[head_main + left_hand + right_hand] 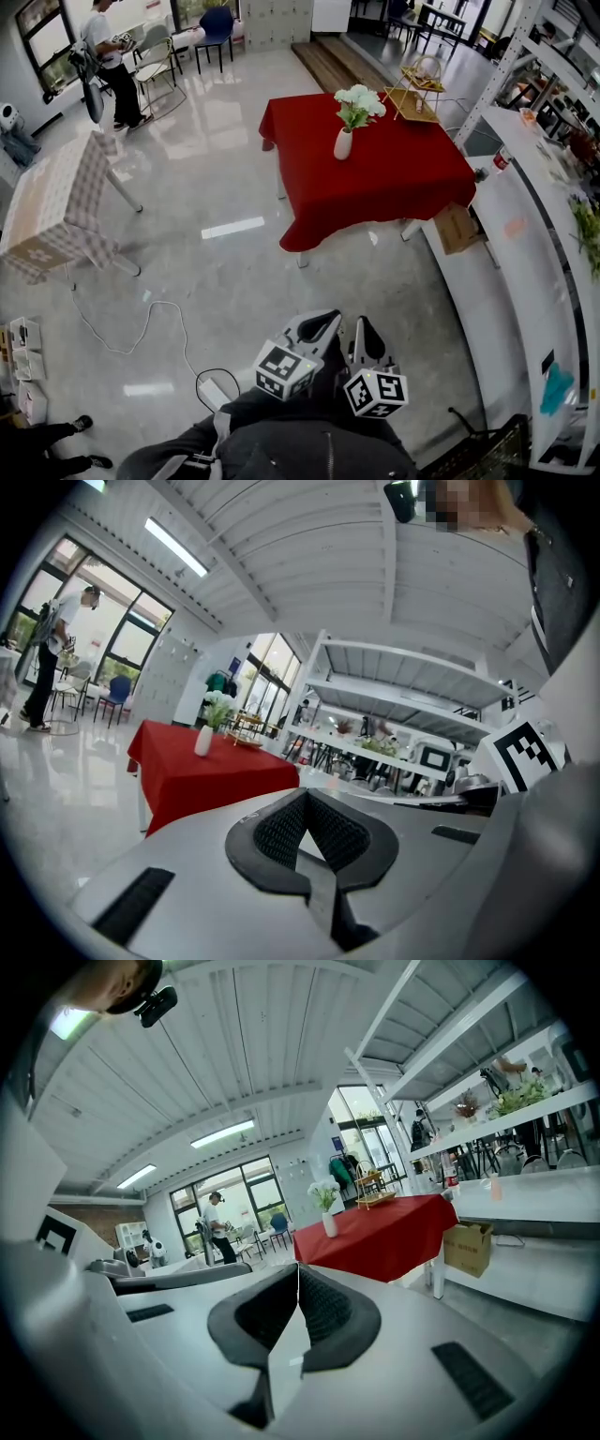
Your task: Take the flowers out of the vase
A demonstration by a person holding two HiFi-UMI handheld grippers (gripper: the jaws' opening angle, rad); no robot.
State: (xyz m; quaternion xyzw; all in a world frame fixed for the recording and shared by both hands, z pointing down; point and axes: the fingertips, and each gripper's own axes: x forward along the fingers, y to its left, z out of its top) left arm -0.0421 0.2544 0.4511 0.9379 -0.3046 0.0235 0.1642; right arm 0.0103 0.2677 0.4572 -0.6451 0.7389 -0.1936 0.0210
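Red tablecloth (398, 173), cardboard box (457, 228) — checked table (56, 211)

Stems of flowers (359, 101) hidden in vase (343, 144), checked table (56, 211) cropped at left

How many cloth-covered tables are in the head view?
2. The red-clothed table ahead, bearing the vase; the checked-cloth table at the left edge. Others may be out of frame.
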